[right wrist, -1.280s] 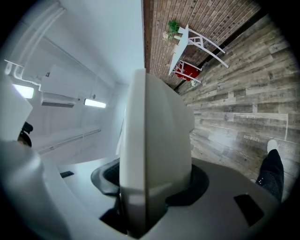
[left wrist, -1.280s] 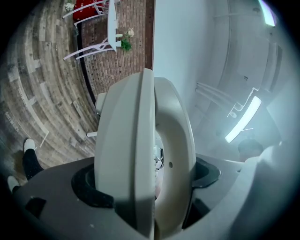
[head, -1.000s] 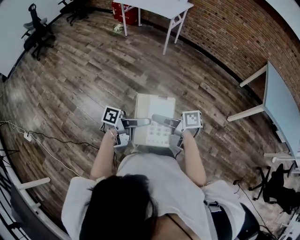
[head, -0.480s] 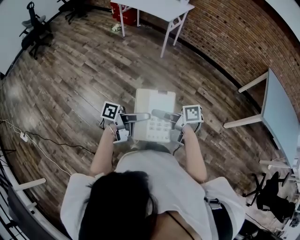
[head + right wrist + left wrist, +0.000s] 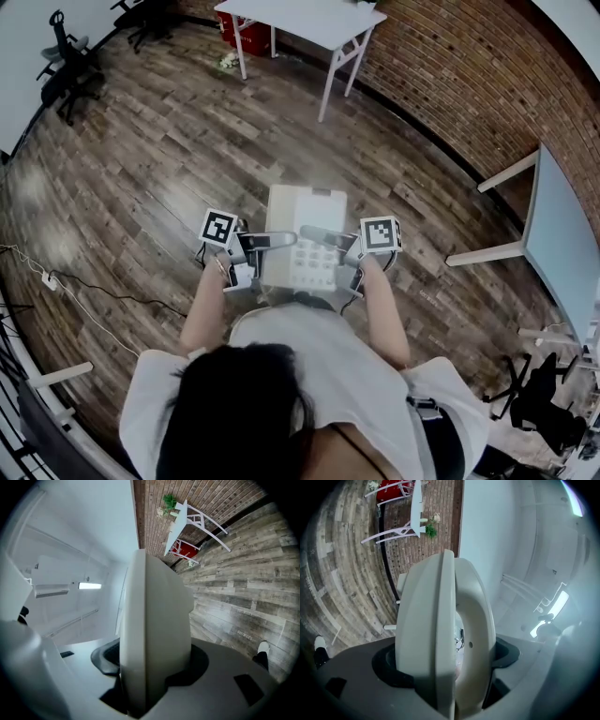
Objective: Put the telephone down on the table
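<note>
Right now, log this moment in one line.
phase: holding | telephone: off the floor, between both grippers | left gripper: shut on telephone | right gripper: shut on telephone | table: ahead, telephone not on it

Wood-plank floor [image 5: 169, 141] bounded by a brick wall [image 5: 469, 66]

A white folding table [image 5: 300, 17] is set near the far wall, with a red crate [image 5: 246, 33] under it. Black office chairs [image 5: 66, 66] are gathered at the far left, a grey-topped table [image 5: 562, 234] is seen at the right, and a black cable [image 5: 94, 281] is trailed across the floor.
</note>
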### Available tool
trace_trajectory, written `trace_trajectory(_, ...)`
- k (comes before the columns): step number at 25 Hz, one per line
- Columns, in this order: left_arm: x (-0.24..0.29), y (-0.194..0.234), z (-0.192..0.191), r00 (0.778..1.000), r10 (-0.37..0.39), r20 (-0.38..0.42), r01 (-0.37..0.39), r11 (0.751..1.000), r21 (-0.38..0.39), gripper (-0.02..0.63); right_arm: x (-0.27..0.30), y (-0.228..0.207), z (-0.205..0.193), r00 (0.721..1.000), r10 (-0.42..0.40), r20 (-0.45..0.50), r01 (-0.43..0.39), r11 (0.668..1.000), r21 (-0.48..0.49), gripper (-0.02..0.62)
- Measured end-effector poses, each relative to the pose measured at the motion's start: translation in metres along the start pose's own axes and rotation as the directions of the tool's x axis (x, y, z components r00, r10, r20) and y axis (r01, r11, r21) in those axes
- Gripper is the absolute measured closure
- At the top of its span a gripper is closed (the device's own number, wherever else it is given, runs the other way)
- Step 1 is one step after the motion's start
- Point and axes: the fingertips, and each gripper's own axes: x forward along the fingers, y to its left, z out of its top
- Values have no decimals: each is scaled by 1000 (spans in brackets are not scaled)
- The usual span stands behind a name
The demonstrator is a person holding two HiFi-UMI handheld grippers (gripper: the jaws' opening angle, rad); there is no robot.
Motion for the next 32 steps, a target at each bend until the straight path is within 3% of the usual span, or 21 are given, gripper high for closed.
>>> trace_trajectory(7,15,3,25,1000,17,15,-17,1000,20,153,-6,-5,29,1000,18,-12,-18,1000,-16,353)
trace_trajectory(19,41,17,42,998,11,55,-12,1000,17,152,-27,-24,52,998,-27,-51,27,1000,-8,353)
trace_trajectory(28,54,20,41,999,14,45,-15,1000,25,152,-38,-26,54,999,-4,-44,2,1000,-28,353)
trace_trajectory(32,54,25,37,999,24,40,-25,1000,13,152,-40,-31,49,999,-8,-36,8,1000,13,353)
